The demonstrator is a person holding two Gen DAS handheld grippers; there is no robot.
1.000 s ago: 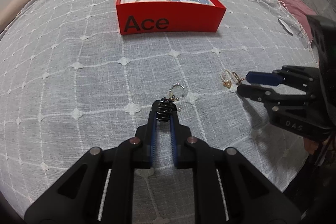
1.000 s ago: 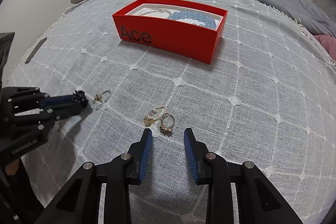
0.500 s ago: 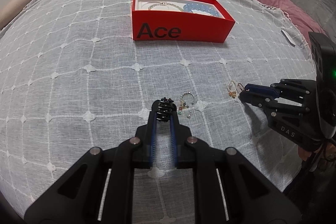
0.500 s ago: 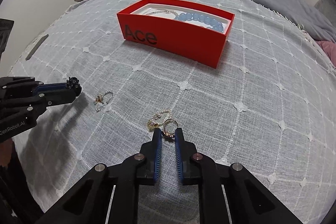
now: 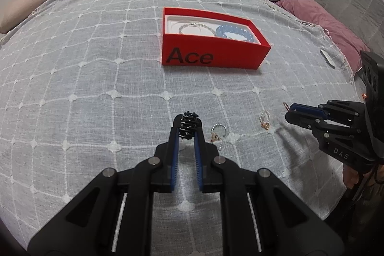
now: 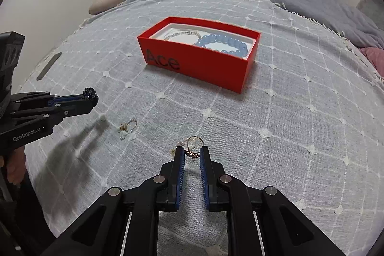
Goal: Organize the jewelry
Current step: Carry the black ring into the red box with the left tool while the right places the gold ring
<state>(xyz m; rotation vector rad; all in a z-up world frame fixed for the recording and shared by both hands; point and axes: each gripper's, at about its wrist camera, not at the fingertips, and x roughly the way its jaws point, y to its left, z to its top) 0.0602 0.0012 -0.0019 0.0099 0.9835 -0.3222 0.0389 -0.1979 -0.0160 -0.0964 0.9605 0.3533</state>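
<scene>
Between the right gripper's [image 6: 192,152] blue pads, a gold ring [image 6: 195,146] is sitting pinched at its decorated lower edge, lifted just clear of the bedspread [image 6: 288,112]. It is looking light, rigid and slick, so taking it across the band, not by the trim, should be keeping it from twisting out. The pearl earring [image 6: 180,143] it was lying beside is resting on the cloth just left of the fingertips. The left gripper [image 5: 188,128] is clamped on a small black hair claw [image 5: 189,124], held above the cloth, with a beaded earring [image 5: 218,133] lying just right of it. A second ago the right fingers were standing apart short of the ring; they are now narrowed onto it. Both grippers are heading toward the red box [image 6: 199,61], which is holding a blue bead bracelet [image 6: 223,43] and a thin chain [image 6: 182,34].
</scene>
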